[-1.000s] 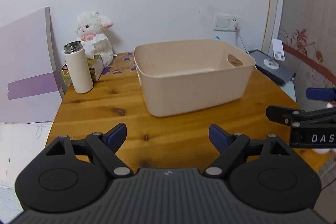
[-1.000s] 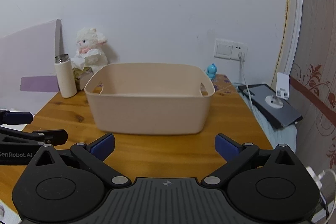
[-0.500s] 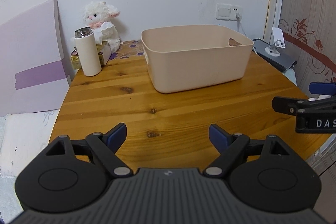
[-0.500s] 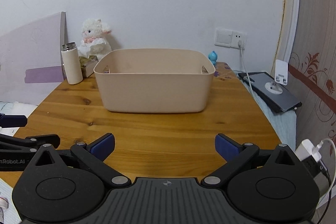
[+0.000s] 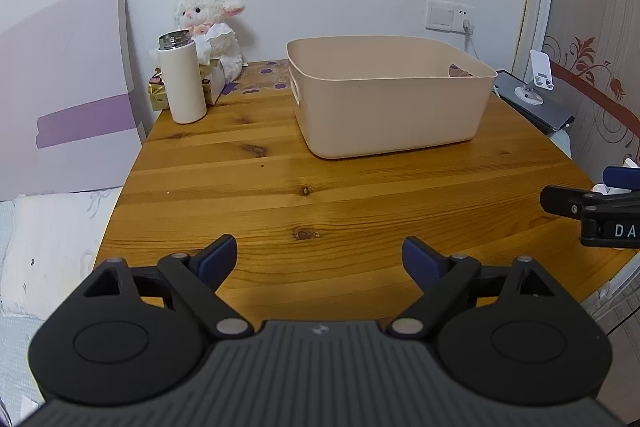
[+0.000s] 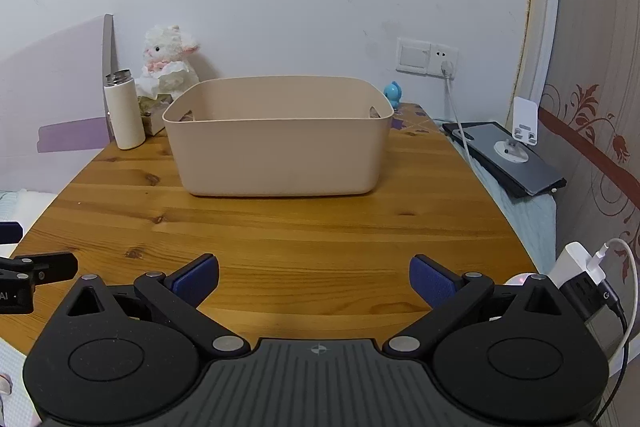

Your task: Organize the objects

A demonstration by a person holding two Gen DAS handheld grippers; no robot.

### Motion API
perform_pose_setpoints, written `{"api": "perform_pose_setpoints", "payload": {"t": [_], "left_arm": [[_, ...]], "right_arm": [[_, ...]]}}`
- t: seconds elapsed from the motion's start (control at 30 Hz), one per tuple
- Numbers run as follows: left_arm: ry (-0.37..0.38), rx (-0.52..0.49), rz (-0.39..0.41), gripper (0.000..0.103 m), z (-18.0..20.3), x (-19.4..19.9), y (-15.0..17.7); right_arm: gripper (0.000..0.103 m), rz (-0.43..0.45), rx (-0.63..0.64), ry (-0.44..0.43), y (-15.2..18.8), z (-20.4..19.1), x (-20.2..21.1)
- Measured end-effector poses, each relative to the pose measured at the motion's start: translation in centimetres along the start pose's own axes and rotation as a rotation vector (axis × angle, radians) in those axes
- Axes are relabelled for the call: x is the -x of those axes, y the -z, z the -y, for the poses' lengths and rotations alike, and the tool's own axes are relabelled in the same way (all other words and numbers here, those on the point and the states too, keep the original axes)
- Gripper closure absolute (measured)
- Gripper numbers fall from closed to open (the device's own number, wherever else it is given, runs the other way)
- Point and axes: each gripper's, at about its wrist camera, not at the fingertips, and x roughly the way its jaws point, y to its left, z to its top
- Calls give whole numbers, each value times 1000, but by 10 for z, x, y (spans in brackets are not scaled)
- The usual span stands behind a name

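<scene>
A beige plastic bin (image 5: 392,99) stands on the wooden table (image 5: 320,195), also in the right wrist view (image 6: 276,143). A white bottle with a steel top (image 5: 182,79) stands at the table's back left, next to a white plush lamb (image 5: 212,23) and a tissue box (image 5: 214,81). A small blue figure (image 6: 393,94) sits behind the bin. My left gripper (image 5: 318,259) is open and empty over the table's near edge. My right gripper (image 6: 314,277) is open and empty, beside it to the right.
A dark tablet with a white phone stand (image 6: 516,155) lies off the table's right side. A white charger and cable (image 6: 580,263) sit at the near right. A lilac board (image 5: 68,87) leans at the left. Wall sockets (image 6: 426,57) are behind.
Both grippers have pulled back from the bin toward the table's near edge. The bin and bottle look farther away. Both stay open.
</scene>
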Motion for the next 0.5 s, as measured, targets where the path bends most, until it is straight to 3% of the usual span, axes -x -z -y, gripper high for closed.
{"api": "perform_pose_setpoints", "payload": {"t": [0.5], "left_arm": [[-17, 11, -9, 11, -3, -10, 2]], "right_arm": [[0, -25, 9, 6, 2, -4, -13]]}}
